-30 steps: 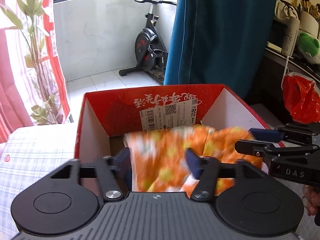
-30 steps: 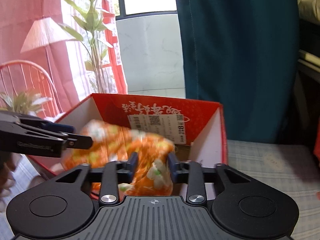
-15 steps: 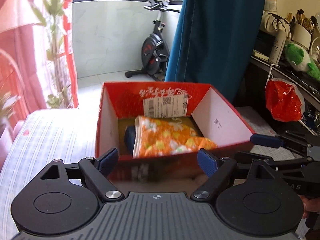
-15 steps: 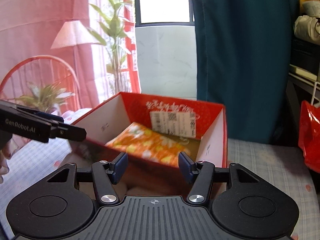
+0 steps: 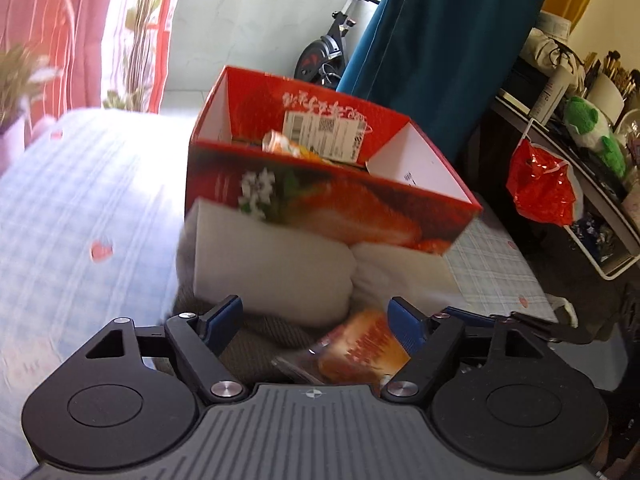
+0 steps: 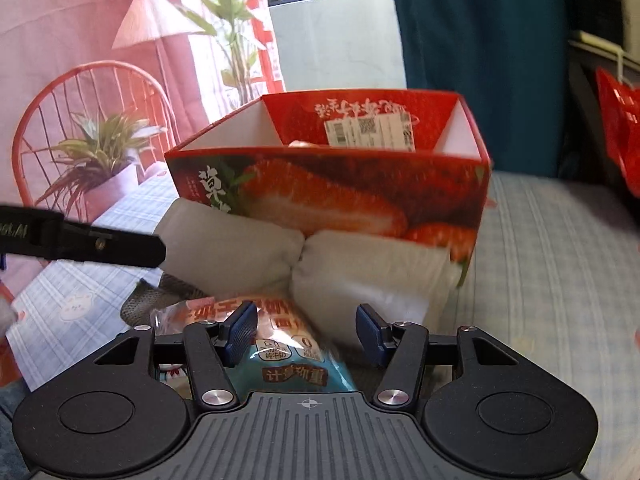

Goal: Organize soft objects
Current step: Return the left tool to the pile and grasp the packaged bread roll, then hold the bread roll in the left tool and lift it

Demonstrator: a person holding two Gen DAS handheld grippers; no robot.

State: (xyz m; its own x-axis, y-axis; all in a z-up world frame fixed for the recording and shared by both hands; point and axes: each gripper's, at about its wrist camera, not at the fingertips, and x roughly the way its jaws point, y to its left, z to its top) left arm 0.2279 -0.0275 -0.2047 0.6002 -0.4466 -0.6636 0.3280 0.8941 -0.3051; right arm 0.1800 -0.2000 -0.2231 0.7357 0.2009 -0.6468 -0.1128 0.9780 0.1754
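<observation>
A red strawberry-print cardboard box point(image 5: 320, 200) point(image 6: 332, 196) stands on the checked bed cover. The orange flowered cloth point(image 5: 282, 145) lies inside it, only its top showing. Two white soft pillows point(image 5: 276, 264) point(image 6: 368, 276) lean against the box's near side. A packaged snack bag point(image 5: 360, 354) point(image 6: 280, 344) lies on a brown knit cloth point(image 5: 244, 344) in front of them. My left gripper point(image 5: 316, 320) is open and empty above the bag. My right gripper point(image 6: 306, 330) is open and empty over the bag, with the left gripper's finger point(image 6: 120, 246) at its left.
A red plastic bag point(image 5: 540, 184) hangs from a cluttered shelf with a green plush toy point(image 5: 592, 132) at the right. A teal curtain point(image 5: 440, 40) and an exercise bike point(image 5: 324, 52) are behind the box. A potted plant point(image 6: 100, 160) and red chair point(image 6: 80, 88) stand left.
Both grippers let go of the orange cloth, which now lies in the box. They pulled back and down toward the pillows and the snack bag in front of the box.
</observation>
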